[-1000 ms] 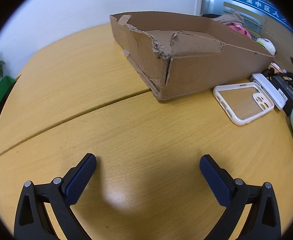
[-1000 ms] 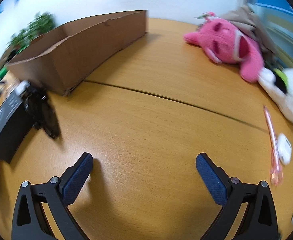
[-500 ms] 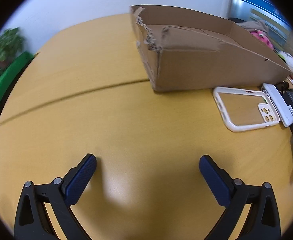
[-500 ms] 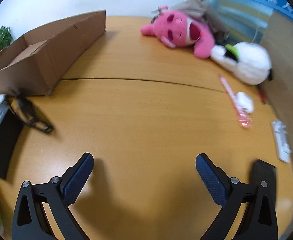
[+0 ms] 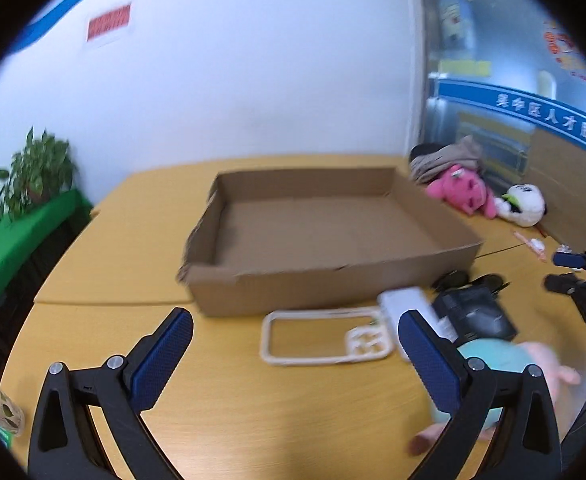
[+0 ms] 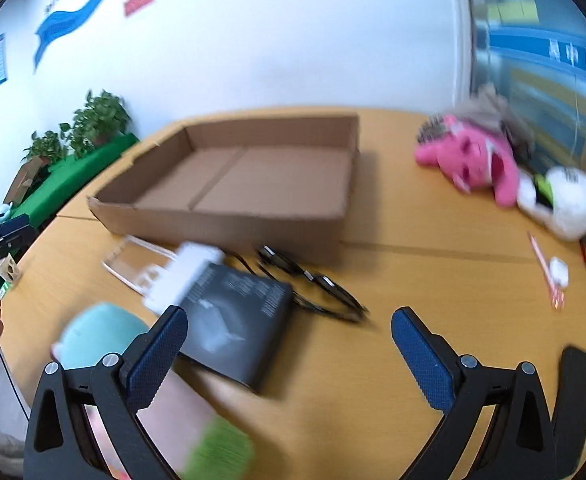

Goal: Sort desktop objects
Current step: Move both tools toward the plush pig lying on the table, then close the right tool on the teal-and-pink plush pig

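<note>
Left wrist view: left gripper (image 5: pixel 293 344) jaws apart, empty; phone case (image 5: pixel 325 336) lies before the cardboard box (image 5: pixel 333 280). Right wrist view: right gripper (image 6: pixel 289 340) jaws apart, empty; black box (image 6: pixel 237 320) beside glasses (image 6: pixel 313 280).

- right gripper (image 6: pixel 289 344) wide apart, nothing between its pads
- black box (image 6: pixel 233 316) lower middle, glasses (image 6: pixel 313 284) just beside it
- cardboard tray (image 6: pixel 229 184) mid frame
- pink plush (image 6: pixel 473 160) upper right
</note>
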